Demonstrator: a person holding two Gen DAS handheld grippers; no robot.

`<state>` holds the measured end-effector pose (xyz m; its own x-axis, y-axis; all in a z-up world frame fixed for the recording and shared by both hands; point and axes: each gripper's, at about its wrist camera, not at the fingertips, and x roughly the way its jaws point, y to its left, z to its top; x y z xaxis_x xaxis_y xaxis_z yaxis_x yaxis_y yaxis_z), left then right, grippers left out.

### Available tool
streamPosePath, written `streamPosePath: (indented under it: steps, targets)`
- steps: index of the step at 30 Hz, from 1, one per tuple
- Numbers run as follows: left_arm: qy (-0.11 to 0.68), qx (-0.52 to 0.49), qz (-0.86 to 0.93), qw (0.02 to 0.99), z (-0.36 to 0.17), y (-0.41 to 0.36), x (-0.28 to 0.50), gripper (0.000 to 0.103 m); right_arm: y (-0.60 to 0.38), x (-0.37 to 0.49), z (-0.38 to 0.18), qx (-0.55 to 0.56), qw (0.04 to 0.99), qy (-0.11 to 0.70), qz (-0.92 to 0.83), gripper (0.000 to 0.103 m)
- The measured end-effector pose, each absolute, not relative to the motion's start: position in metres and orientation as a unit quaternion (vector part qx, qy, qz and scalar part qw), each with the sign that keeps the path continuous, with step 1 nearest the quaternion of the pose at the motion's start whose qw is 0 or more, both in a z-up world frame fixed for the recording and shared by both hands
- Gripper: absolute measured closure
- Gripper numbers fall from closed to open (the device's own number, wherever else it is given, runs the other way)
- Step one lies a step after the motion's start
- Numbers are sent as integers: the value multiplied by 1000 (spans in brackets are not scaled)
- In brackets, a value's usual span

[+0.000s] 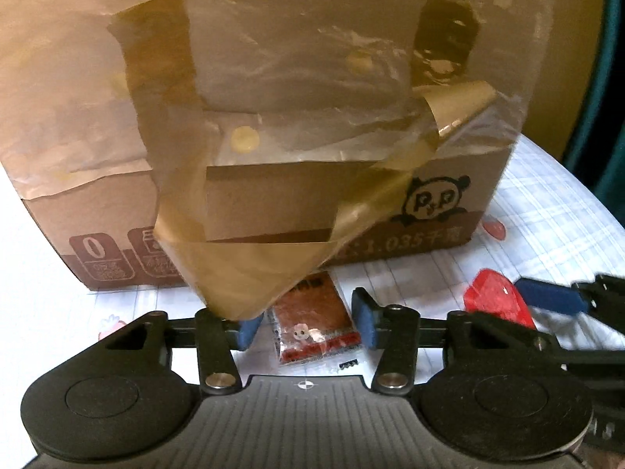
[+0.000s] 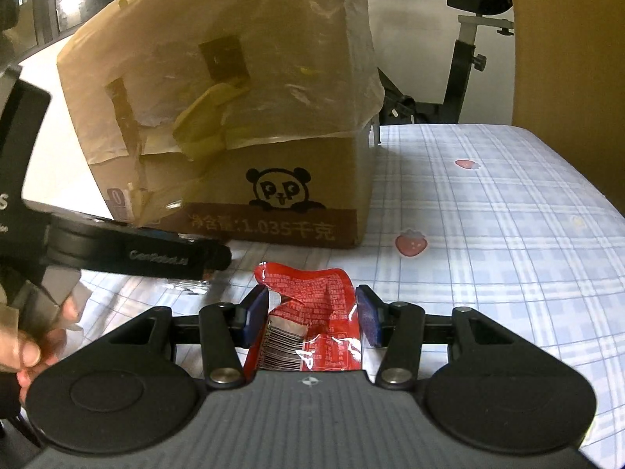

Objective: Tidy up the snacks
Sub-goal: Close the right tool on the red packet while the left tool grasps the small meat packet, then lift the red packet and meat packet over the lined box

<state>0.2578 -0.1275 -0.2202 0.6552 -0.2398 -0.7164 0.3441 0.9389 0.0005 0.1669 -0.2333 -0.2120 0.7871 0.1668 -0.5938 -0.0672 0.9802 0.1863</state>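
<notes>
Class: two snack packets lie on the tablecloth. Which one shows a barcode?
The red packet between the right gripper's fingers; the brown packet before the left gripper shows a small cartoon figure instead.

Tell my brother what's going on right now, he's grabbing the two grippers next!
Left gripper: open, fingers either side of the brown snack packet lying on the checked tablecloth; not gripped yet.
Right gripper: open around the red snack packet; pads look close to it, a firm grip isn't clear.
Cardboard box, lined with a plastic bag, stands just behind both packets.
Done: can't tell what's already in the box.
Left: probably grip both packets and put them in the box.
</notes>
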Motion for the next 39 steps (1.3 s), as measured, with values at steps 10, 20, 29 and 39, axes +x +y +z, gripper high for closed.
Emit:
streamPosePath:
  steps: [10,20,29,39]
  targets:
    - [390,58,-186,900,-222,-97,232,56,-234,169,-212,81,941,323,62,51]
    - [367,37,-191,910,-214,-72,209,57,-234,170,-212,79,941,323,63,51]
    - [341,28,-205,917,-188,-57,197,57,-238,167,-210,91,942,319,58,51]
    - [308,-6,-207,929,-151,-21,186,57,-229,147,-160,86,953,275,89,51]
